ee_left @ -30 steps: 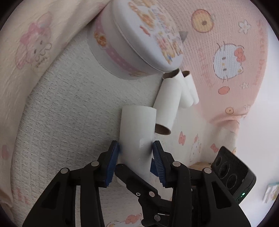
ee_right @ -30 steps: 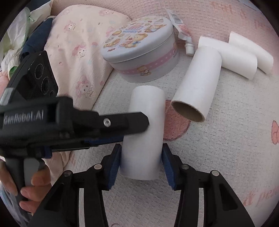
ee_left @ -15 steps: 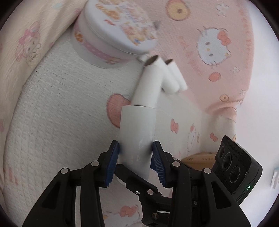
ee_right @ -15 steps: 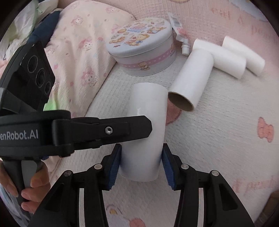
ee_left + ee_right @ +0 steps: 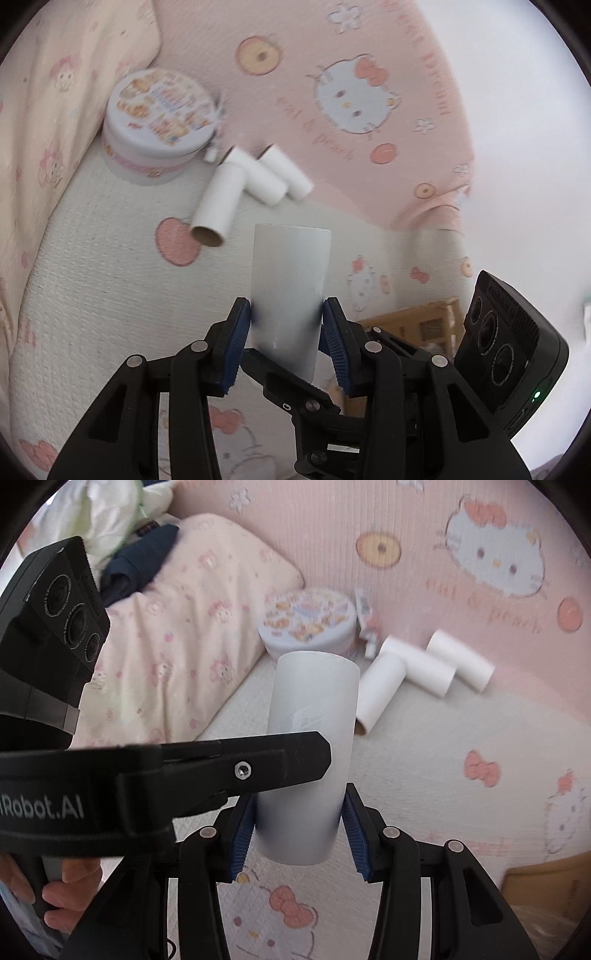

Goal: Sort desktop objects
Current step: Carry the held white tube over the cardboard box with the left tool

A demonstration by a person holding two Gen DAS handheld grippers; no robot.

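Both pairs of jaws clench one wide white tube: our left gripper and right gripper each pinch its sides, and we hold it up above the white blanket. Judging by this, we are early in the sorting. Three narrower tubes lie loose by the round tin, near the pink blanket, so we reckon most of the work is left.

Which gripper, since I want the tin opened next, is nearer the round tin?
Left, probably. Both clamp one white tube pointing toward the round tin; the left gripper grips farther along it, the right gripper at its near end.
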